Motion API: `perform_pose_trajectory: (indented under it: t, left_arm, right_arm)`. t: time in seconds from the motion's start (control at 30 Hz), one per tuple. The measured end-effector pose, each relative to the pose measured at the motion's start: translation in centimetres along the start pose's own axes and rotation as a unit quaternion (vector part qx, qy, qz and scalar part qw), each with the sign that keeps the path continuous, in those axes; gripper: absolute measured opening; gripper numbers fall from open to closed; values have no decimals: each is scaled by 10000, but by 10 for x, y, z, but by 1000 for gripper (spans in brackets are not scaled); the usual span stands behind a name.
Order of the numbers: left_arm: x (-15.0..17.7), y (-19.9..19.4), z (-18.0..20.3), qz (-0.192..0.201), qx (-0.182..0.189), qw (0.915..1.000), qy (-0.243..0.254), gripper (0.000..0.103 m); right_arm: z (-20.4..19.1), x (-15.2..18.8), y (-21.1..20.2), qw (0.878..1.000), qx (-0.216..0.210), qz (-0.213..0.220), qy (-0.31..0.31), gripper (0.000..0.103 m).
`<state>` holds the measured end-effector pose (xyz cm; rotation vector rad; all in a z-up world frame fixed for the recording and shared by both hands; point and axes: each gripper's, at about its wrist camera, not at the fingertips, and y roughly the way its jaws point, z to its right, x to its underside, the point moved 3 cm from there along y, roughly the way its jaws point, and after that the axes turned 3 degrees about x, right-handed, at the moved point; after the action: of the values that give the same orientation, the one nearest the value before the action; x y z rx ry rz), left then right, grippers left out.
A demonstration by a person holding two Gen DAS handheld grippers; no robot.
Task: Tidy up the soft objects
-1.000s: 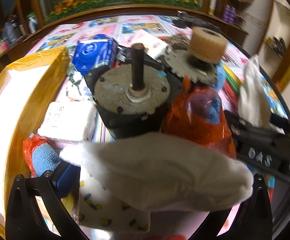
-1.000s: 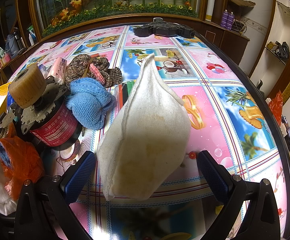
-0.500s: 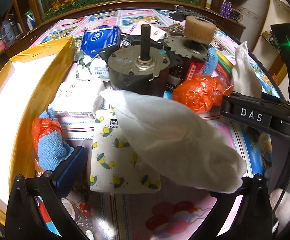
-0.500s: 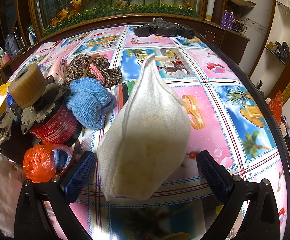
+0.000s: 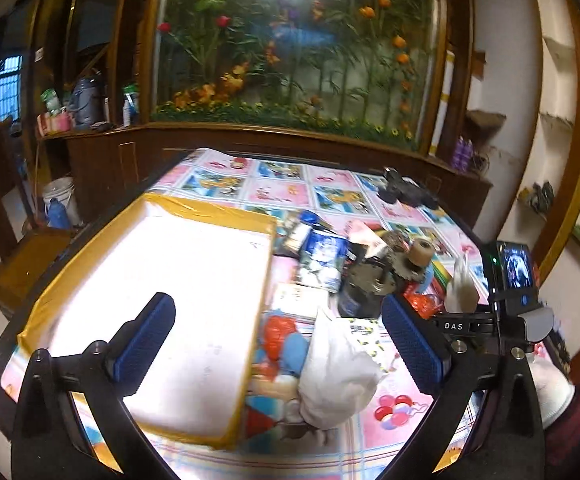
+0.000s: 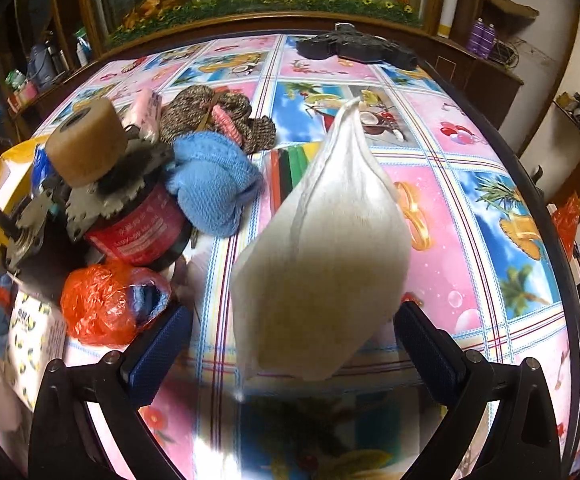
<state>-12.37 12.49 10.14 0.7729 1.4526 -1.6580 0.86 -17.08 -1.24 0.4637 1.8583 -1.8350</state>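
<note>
**White cloth loose beside the tray; white pouch between the right pads**

The step in hand is judged to be the moving of soft items into the yellow-rimmed tray (image 5: pixel 226 216), which fills the left of the left wrist view. The crumpled white cloth (image 5: pixel 336 376) lies on the desk (image 6: pixel 470 240) at lower centre of that view, just beside the tray's right rim and outside it. The left tool (image 5: pixel 278 344) is seen spread wide and holding nothing, raised well above the clutter and tilted forward and down. For a clean pick, the cloth is best approached from above and pinched at its bunched middle, so that the tissue packs and the orange bag (image 6: pixel 106 304) beside it are not dragged along.

In the right wrist view, the white pouch (image 6: pixel 322 264) stands upright at the centre, between the blue pads of the right tool (image 6: pixel 294 340). The pads appear spread to either side of it; whether they touch it cannot be told. The right tool is held low and near level over the desk. The blue towel (image 6: pixel 214 184) and the motors (image 6: pixel 130 208) are left at centre left.
</note>
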Motion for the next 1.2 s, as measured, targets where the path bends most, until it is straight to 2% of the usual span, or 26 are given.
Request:
perform_pose_trajectory:
  t: [0.1, 0.2, 0.27, 0.4, 0.53, 0.7, 0.8, 0.83, 0.87, 0.9, 0.97, 1.1, 1.17, 1.2]
  left_arm:
    - [2, -5, -21, 74, -88, 9998, -134, 103]
    - [9, 0, -24, 18, -63, 10000, -50, 103]
    - [16, 6, -15, -122, 33, 9998, 126, 103]
    - [31, 20, 15, -435, 307, 9966, 622, 103]
    - [38, 43, 34, -717, 346, 9918, 1003, 103]
    - [45, 73, 43, -1086, 419, 9860, 1194, 103]
    - [50, 78, 52, -1287, 632, 9811, 1303, 88]
    - [52, 81, 55, -1413, 714, 9782, 1346, 68]
    - [57, 85, 56, -1585, 798, 9749, 1346, 32]
    - [61, 90, 55, -1806, 946, 9708, 1268, 18]
    - [62, 89, 47, -1819, 1133, 9723, 935, 16]
    - [60, 83, 32, -1714, 1088, 9775, 572, 16]
    - [62, 87, 29, -1735, 1008, 9783, 510, 26]
    - [62, 89, 29, -1721, 1008, 9788, 472, 26]
  right_arm:
    - [1, 1, 0, 10000, 46, 13, 33, 102]
    - [12, 5, -1, 9984, 259, 97, 499, 102]
    - [31, 9, -9, 9941, 48, 359, 1023, 94]
    - [51, 18, -22, 9846, -127, 700, 1599, 94]
    - [52, 22, -22, 9836, -238, 686, 1654, 94]
    - [47, 22, -24, 9851, -244, 721, 1543, 94]
    - [48, 19, -22, 9853, -232, 725, 1529, 95]
    - [48, 19, -22, 9852, -228, 722, 1535, 95]
    - [48, 19, -22, 9851, -232, 724, 1540, 95]
    - [48, 19, -21, 9852, -239, 721, 1538, 95]
    - [47, 18, -21, 9854, -253, 713, 1528, 95]
    - [45, 18, -21, 9856, -287, 703, 1511, 95]
    - [43, 18, -20, 9864, -278, 694, 1465, 95]
    - [42, 18, -21, 9868, -271, 701, 1437, 95]
